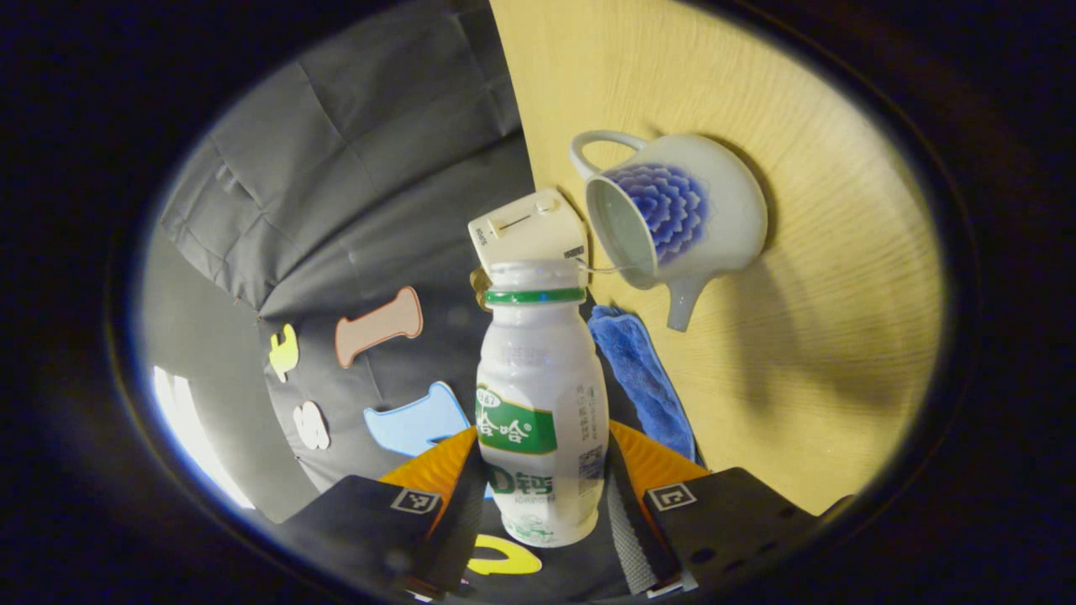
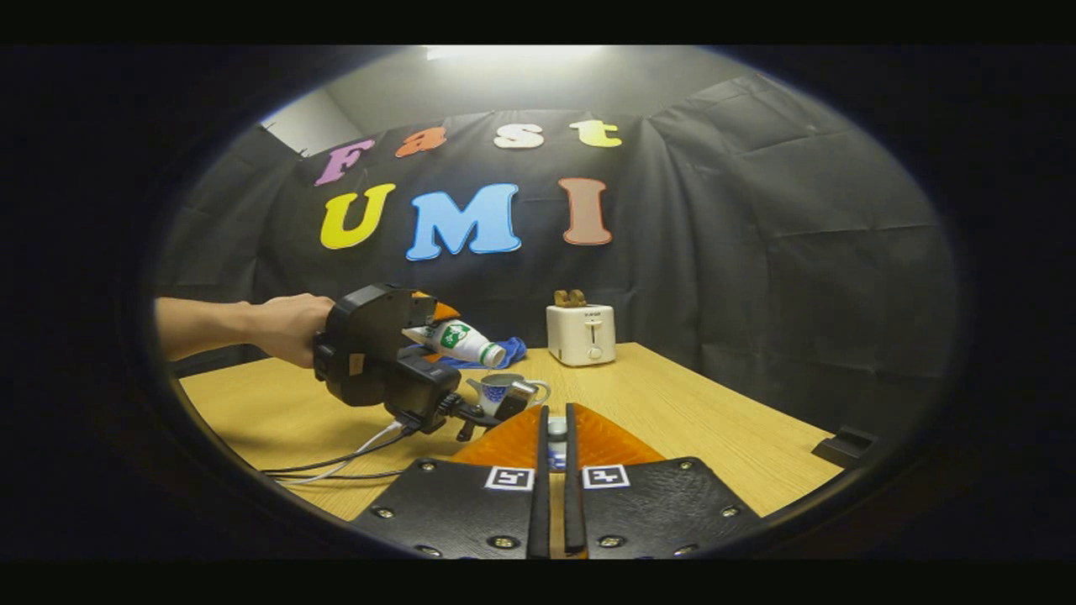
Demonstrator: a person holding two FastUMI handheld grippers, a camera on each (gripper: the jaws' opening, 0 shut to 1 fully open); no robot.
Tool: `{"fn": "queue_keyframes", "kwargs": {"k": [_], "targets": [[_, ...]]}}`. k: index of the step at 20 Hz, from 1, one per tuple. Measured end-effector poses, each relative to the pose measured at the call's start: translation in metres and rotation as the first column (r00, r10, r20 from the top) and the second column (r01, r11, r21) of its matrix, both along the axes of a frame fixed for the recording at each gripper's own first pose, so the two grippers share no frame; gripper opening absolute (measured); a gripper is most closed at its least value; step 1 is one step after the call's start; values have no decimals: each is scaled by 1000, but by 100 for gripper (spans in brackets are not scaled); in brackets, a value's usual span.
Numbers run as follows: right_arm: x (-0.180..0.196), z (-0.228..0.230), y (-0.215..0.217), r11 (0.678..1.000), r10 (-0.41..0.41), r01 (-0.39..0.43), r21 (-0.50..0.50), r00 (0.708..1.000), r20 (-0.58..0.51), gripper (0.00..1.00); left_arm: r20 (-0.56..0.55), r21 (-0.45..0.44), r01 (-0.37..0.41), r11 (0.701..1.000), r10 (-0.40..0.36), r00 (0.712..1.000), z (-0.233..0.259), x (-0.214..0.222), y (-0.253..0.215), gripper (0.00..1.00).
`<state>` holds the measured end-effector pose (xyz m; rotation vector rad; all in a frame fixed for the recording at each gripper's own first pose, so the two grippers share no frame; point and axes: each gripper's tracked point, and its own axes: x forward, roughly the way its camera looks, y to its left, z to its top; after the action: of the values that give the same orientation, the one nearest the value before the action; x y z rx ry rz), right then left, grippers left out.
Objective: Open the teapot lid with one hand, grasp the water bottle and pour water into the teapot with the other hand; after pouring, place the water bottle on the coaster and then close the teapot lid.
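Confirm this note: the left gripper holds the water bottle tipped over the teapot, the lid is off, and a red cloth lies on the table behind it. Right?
Not quite: the cloth is blue, not red, as the left gripper view shows. The rest holds: the left gripper holds the water bottle tipped over the open teapot.

— The water bottle (image 1: 542, 403)?
— White, with a green neck ring and green label band.
— And the teapot (image 1: 677, 220), at two o'clock from it?
— White, with a blue scalloped petal pattern.
— The rest?
— Blue cloth (image 1: 643, 378), cream toaster (image 2: 580, 334), pale wood-grain table (image 2: 672, 412).
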<state>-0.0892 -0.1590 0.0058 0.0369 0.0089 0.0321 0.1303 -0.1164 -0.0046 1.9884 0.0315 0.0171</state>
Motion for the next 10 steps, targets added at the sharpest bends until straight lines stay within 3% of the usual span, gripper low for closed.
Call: {"fn": "queue_keyframes", "kwargs": {"k": [2, 3, 4, 5, 10], "targets": [[2, -1, 1, 1000, 4, -4, -2, 1000, -5, 0, 4, 3, 3, 1000, -3, 1000, 1, -1, -2, 75], [3, -2, 0, 1000, 4, -4, -1, 1000, -6, 0, 2, -1, 4, 1000, -4, 1000, 0, -2, -2, 80], [3, -2, -1, 1000, 3, -3, 0, 1000, -7, 7, -8, -14, 4, 1000, -4, 1000, -1, -1, -3, 80], [3, -2, -1, 1000, 2, -2, 0, 1000, -5, 7, -35, -61, 9, 998, -11, 999, -8, -1, -6, 75], [0, 1, -2, 1000, 8, -8, 6, 1000, 11, 7, -130, -257, 5, 966, -39, 991, -36, -6, -13, 75]]}}
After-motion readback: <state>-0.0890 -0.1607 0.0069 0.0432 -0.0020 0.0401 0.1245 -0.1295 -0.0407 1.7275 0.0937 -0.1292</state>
